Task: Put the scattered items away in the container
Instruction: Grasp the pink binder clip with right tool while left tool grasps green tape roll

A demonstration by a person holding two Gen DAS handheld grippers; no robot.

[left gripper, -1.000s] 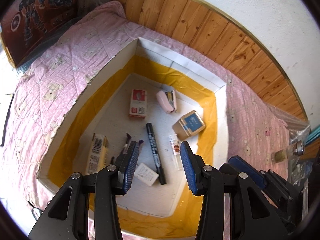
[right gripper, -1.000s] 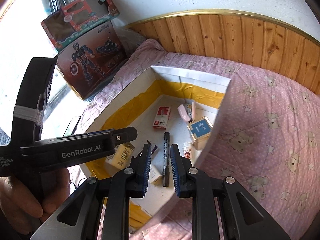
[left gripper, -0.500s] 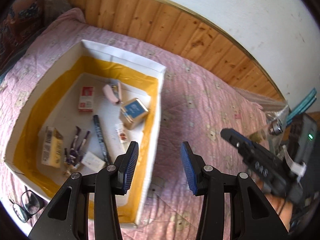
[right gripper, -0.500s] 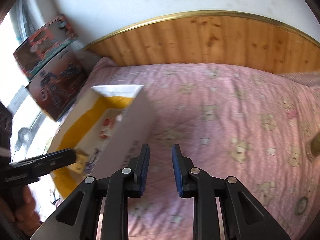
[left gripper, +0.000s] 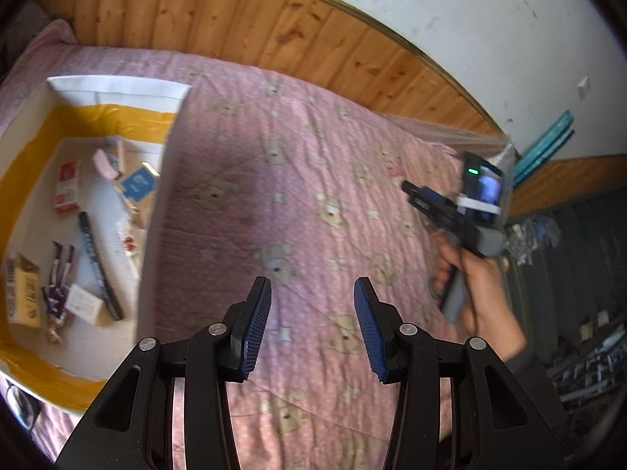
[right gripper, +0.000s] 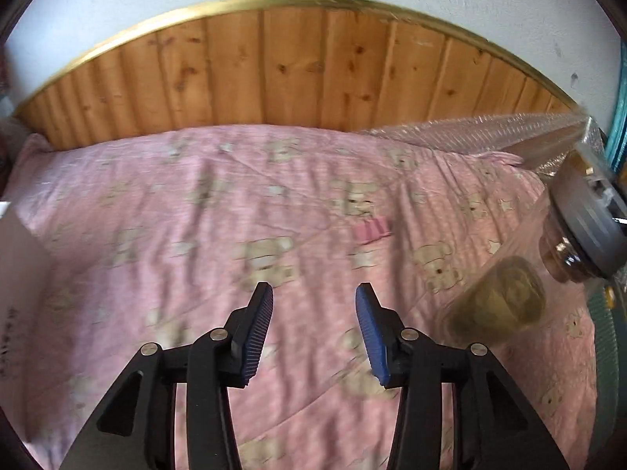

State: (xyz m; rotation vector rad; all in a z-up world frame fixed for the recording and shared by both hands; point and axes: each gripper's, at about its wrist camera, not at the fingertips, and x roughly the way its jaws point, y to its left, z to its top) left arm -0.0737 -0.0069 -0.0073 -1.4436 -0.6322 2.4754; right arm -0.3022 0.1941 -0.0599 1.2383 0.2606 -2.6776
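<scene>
The white cardboard box (left gripper: 156,203) with yellow tape inside sits on the pink bedspread at the left of the left wrist view. In it lie a black marker (left gripper: 98,266), a red-and-white carton (left gripper: 67,186), a blue-lidded tin (left gripper: 139,183), a pink stapler (left gripper: 106,160) and several small packets. My left gripper (left gripper: 311,325) is open and empty above the bedspread, right of the box. My right gripper (right gripper: 313,329) is open and empty over bare bedspread; it also shows in the left wrist view (left gripper: 431,199), held in a hand. A glass bottle of yellowish liquid (right gripper: 505,305) lies at the right.
The pink bear-print bedspread (right gripper: 274,203) covers the bed. A wooden headboard (right gripper: 298,74) runs along the back. Bubble wrap (right gripper: 490,133) lies at the right edge by the wall. A corner of the box wall (right gripper: 15,274) shows at the left of the right wrist view.
Both grippers swung right, away from the box. The box slid to the left edge of both views. The right gripper's jaws opened wider. The bottle came into the right wrist view.
</scene>
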